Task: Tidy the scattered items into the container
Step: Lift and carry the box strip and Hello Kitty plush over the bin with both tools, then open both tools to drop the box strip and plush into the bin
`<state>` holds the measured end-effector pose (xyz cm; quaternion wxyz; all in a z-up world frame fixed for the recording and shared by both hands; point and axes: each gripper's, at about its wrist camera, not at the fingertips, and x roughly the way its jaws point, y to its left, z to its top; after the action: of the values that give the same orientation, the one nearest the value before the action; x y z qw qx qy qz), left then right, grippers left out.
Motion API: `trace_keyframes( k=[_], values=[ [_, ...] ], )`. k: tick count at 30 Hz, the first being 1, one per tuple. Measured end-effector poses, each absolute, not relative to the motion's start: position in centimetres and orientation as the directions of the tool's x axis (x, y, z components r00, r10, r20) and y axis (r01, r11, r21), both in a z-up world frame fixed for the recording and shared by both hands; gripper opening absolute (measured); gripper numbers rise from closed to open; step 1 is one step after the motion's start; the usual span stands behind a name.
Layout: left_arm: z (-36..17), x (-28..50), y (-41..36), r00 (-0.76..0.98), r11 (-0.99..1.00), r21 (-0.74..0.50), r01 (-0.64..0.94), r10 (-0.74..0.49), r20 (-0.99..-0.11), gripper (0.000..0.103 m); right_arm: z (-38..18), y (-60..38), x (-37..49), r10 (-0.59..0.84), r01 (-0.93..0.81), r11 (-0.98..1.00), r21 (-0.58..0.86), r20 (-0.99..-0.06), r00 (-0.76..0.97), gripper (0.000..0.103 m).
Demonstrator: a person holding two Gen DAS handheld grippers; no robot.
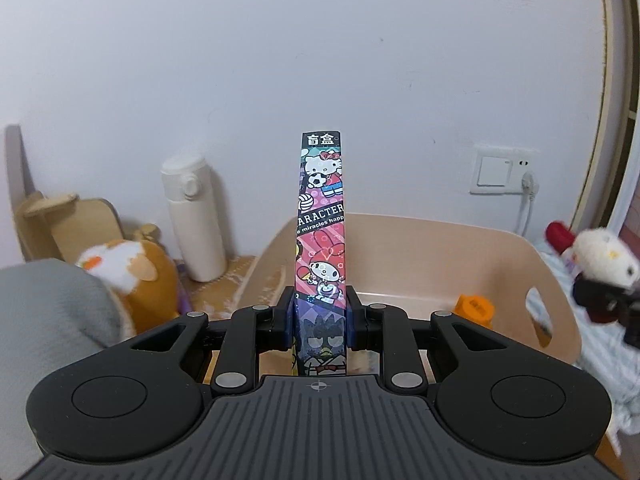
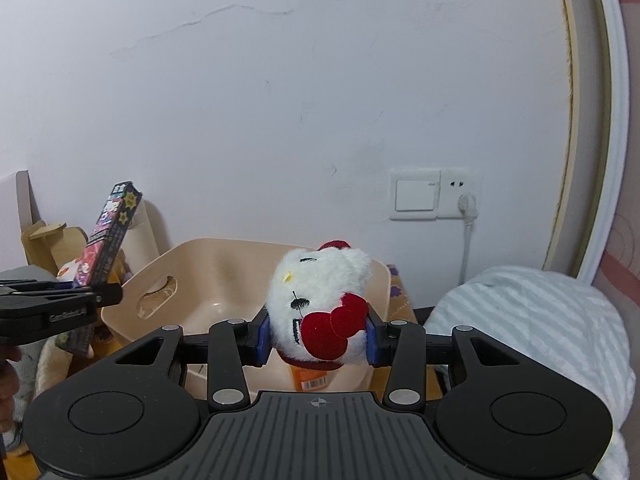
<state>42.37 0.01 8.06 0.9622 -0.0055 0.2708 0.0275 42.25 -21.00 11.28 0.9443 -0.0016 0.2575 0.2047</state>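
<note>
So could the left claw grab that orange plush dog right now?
Probably not. The left claw is already shut on the tall cartoon box, so it has no free grip for the orange plush dog beside it.

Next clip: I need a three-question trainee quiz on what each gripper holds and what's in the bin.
1. True or false: the left gripper holds the cartoon-printed box upright.
2. What is clamped in the right gripper? A) white bottle B) white plush toy C) orange dog plush
3. Fill in: the item already lying in the beige bin is coloured ____.

Key: 1 true. 2 B, the white plush toy with the red bow. 3 orange, the orange item.
</note>
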Motion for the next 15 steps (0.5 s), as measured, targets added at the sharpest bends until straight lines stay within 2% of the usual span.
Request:
trace_keyframes(
  k=[8,15],
  values=[
    [6.2,46.3,-2.4,0.819,0.999,0.002,-0.034,0.029,-0.573,0.023,8.8,-19.7,45.1,0.374,-0.379,0.919,0.109,-0.547,0.749,0.04],
    [3.6,49.0,-3.0,0.77,0.997,0.054,-0.055,0.077,-0.633,0.023,7.1,-19.6,46.4,0.368,-0.373,0.921,0.115,-0.576,0.73,0.04]
  ],
)
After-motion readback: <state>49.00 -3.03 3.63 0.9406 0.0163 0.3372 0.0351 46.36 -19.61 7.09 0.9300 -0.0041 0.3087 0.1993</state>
